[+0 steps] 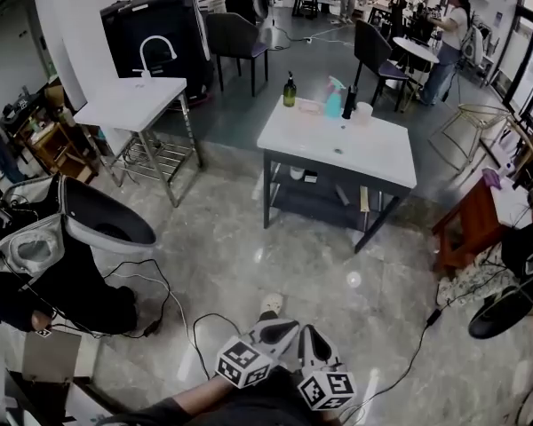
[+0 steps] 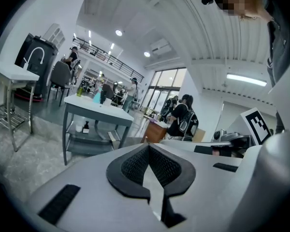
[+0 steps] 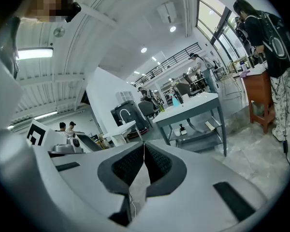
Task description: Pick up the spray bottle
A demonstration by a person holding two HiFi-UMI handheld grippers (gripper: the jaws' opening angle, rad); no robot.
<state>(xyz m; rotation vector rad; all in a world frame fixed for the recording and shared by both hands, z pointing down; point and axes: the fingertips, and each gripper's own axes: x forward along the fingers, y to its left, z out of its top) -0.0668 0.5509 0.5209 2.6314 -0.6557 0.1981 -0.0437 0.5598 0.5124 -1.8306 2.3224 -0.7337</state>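
A teal spray bottle (image 1: 335, 98) stands at the far edge of a white-topped table (image 1: 338, 149) across the floor, between a dark green bottle (image 1: 290, 90) and a black bottle (image 1: 349, 103) with a white cup (image 1: 364, 112). Both grippers are low at the bottom of the head view, far from the table. My left gripper (image 1: 275, 332) and my right gripper (image 1: 315, 348) sit side by side, both shut and empty. In the left gripper view the jaws (image 2: 149, 146) meet, with the spray bottle (image 2: 97, 96) small in the distance. In the right gripper view the spray bottle (image 3: 176, 101) is also far beyond the shut gripper (image 3: 144, 144).
A second white table with a faucet (image 1: 129, 103) stands at the left, in front of a black cabinet (image 1: 155, 29). Black bags (image 1: 62, 273) and cables (image 1: 178, 313) lie on the floor at the left. A wooden stool (image 1: 466, 224) is right of the table. A person (image 1: 449, 43) stands at the back right.
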